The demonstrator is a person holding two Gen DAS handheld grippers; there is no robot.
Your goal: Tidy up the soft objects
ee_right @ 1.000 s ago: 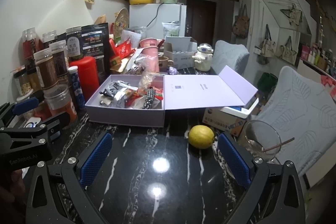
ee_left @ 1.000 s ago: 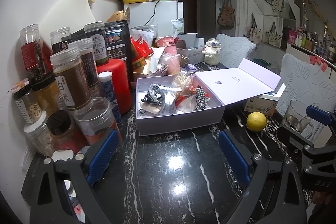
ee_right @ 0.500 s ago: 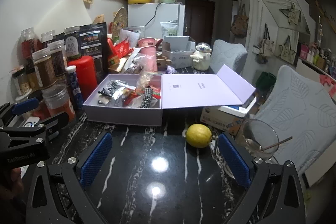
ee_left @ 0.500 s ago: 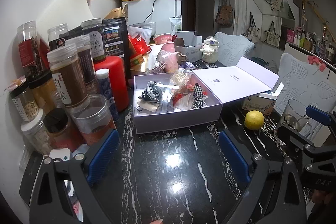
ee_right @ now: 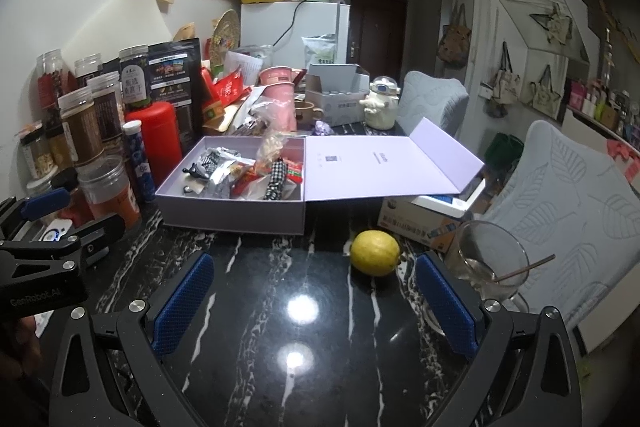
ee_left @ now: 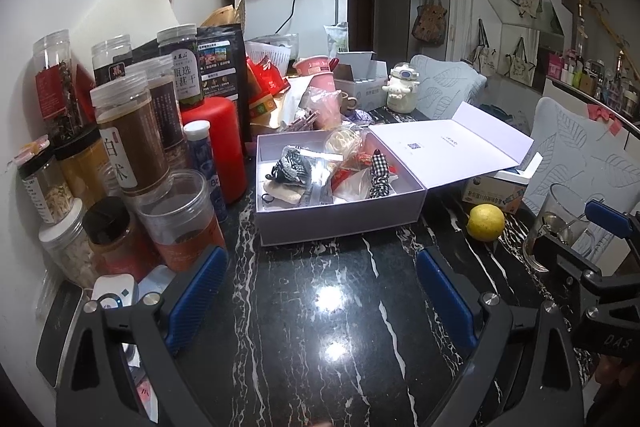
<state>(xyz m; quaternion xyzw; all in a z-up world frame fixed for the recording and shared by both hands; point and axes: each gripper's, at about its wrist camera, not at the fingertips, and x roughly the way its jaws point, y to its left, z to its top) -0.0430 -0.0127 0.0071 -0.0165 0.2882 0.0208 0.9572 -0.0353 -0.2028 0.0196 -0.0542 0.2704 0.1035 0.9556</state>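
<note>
An open lilac box (ee_left: pixel 340 223) (ee_right: pixel 232 209) stands on the black marble table, its lid (ee_left: pixel 448 151) (ee_right: pixel 376 167) folded out to the right. Inside lie a black-and-white checked scrunchie (ee_left: pixel 294 169) (ee_right: pixel 206 163), a checked bow (ee_left: pixel 378 177) (ee_right: pixel 276 183), small clear bags and red packets. My left gripper (ee_left: pixel 320 289) is open with nothing between its blue pads, in front of the box. My right gripper (ee_right: pixel 314 293) is open too, in front of the box's right half and a lemon. Each gripper shows at the edge of the other's view.
A lemon (ee_left: pixel 486 222) (ee_right: pixel 375 252) lies right of the box, beside a glass with a stick (ee_right: pixel 488 263). Several jars (ee_left: pixel 132 143) and a red canister (ee_left: pixel 222 147) crowd the left. Cartons and cushioned chairs (ee_right: pixel 568 211) stand on the right.
Both cameras have drawn back and risen slightly, so the box sits a little farther off. Both grippers stay open; nothing on the table has moved.
</note>
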